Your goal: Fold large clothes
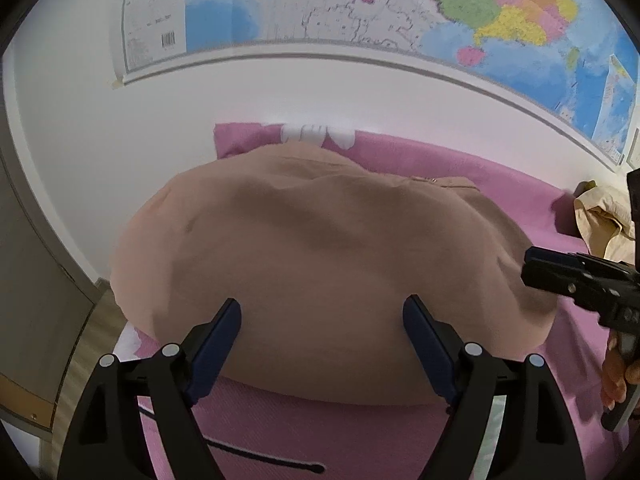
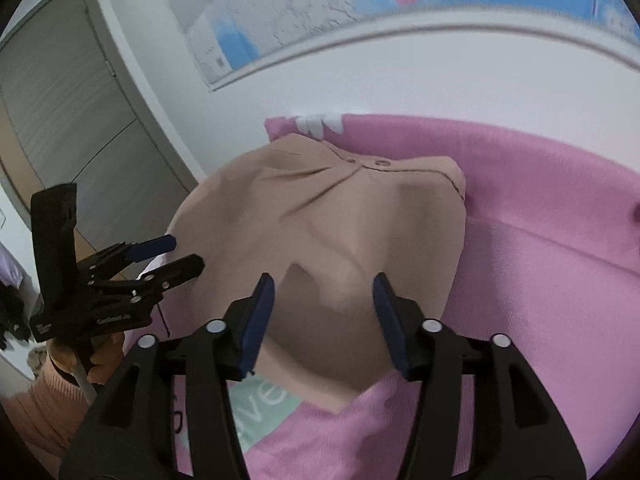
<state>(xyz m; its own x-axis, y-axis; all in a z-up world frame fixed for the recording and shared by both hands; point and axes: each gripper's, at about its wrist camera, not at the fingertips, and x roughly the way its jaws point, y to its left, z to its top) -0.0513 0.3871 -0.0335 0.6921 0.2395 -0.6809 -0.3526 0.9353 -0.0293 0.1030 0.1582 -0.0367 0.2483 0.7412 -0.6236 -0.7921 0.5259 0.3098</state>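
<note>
Left view only: cream cloth (image 1: 600, 216) at right.
Right view only: garment (image 2: 332, 248) buttons, grey door (image 2: 80, 120).
Left gripper (image 1: 322, 312): tilted down, jaws wide, empty.
Right gripper (image 2: 324, 288): tilted down, jaws parted, empty.

Right of the folded tan garment (image 2: 328, 240), pink bed cover (image 2: 552, 248) lies bare; the wall (image 2: 440, 80) blocks passage behind the garment.

Both the left gripper (image 1: 322, 344) and right gripper (image 2: 323, 320) angle downward, fingers spread apart, gripping nothing.
</note>
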